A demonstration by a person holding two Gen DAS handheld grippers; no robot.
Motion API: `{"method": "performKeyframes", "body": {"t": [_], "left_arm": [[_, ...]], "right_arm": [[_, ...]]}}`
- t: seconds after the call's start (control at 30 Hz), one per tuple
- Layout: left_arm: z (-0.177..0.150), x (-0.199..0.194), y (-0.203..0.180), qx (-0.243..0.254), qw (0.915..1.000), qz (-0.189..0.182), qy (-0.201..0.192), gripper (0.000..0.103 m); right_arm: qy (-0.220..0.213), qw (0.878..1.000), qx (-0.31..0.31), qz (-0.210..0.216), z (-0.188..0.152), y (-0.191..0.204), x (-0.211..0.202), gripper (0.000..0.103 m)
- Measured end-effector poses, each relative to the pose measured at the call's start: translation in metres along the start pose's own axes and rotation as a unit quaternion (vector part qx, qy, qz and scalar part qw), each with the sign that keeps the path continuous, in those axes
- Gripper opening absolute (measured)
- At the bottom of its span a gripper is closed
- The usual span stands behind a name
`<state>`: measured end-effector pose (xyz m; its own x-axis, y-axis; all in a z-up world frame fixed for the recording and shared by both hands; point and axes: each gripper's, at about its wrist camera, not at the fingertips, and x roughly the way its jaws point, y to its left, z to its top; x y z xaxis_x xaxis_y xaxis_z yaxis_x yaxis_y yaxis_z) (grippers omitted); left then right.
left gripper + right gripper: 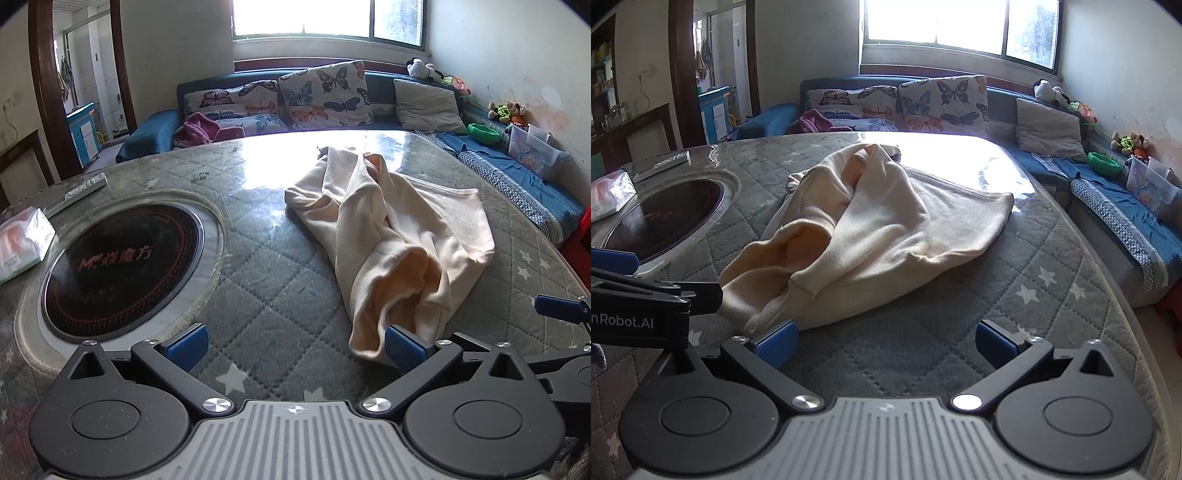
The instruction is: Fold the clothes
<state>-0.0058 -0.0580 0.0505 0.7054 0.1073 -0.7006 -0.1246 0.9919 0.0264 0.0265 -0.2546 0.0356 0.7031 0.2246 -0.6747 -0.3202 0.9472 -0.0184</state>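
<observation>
A cream garment (399, 229) lies crumpled on the round quilted table (258, 280), one tube-like end pointing toward me; it also shows in the right wrist view (879, 229). My left gripper (293, 345) is open and empty, its right pad just beside the garment's near end. My right gripper (884, 345) is open and empty, its left pad at the garment's near edge. The left gripper's body shows at the left of the right wrist view (639, 302). A blue pad of the right gripper shows at the right edge of the left wrist view (559, 308).
A black induction hob (122, 266) is set in the table's left side. A tissue pack (20, 240) and a remote (85, 188) lie at the far left. A blue sofa with butterfly cushions (325, 92) runs behind and along the right.
</observation>
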Motion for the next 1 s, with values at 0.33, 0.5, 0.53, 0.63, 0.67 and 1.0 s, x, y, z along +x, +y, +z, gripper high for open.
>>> {"method": "performKeyframes", "body": {"t": [0.33,0.5,0.53,0.63,0.67,1.0], "left_arm": [[0.022,0.008,0.005,0.009,0.9999,0.003,-0.014,0.103],[0.035,0.013,0.007,0.020,0.9994,0.008,-0.028,0.103],[0.038,0.014,0.007,0.025,0.9991,0.009,-0.033,0.103],[0.045,0.018,0.007,0.037,0.9982,0.011,-0.045,0.103],[0.047,0.020,0.007,0.040,0.9980,0.013,-0.048,0.103],[0.073,0.043,0.012,0.046,0.9975,-0.006,-0.053,0.096]], "right_arm": [[-0.010,1.000,-0.004,0.009,0.021,-0.006,0.007,0.103],[-0.022,1.000,-0.002,0.016,0.038,-0.016,0.013,0.103],[-0.024,1.000,-0.001,0.018,0.042,-0.018,0.014,0.103],[-0.032,0.999,0.001,0.023,0.053,-0.025,0.018,0.102],[-0.034,0.999,0.002,0.025,0.057,-0.027,0.019,0.102],[-0.041,0.998,0.006,0.050,0.099,-0.046,0.048,0.081]]}}
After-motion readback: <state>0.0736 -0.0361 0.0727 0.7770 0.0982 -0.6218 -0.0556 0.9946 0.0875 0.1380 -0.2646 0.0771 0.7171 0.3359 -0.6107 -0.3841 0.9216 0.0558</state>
